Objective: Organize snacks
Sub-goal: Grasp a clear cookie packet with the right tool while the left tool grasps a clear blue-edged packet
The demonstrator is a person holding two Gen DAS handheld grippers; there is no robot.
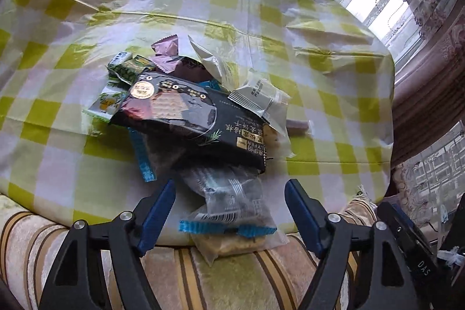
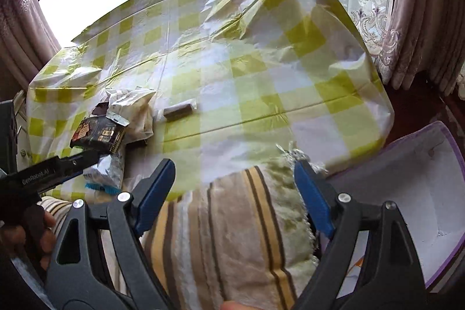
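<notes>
The left tongs [image 1: 229, 211] are spread wide and level, pointing over the near edge of the counter [image 1: 72, 95], which is covered by a green-and-white checked plastic sheet. Between the two blue pads [image 1: 157, 214] lies a clear snack packet with blue crimped ends [image 1: 229, 202]; neither pad touches it. Its near end overhangs the counter edge above a striped cloth [image 1: 232, 275]. Behind it is the snack pile [image 1: 186, 106]: a large black biscuit pack [image 1: 189, 112] lies on top, with green packets [image 1: 128, 69] at the left, a pink wrapper [image 1: 167, 47] at the rear and a white packet [image 1: 258, 98] at the right. Items under the black pack are largely hidden. The right tongs [image 2: 234, 193] are also spread wide, holding nothing, positioned over the striped cloth at the counter's near edge. In the right wrist view the left tongs enter from the left edge, reaching the pile; their tips are cut off from clear view by the packets. A small dark wrapped bar [image 2: 178, 110] lies apart on the counter, right of the pile. A purple-rimmed white box [image 2: 412, 179] sits at the right, below counter level; its contents cannot be made out.
</notes>
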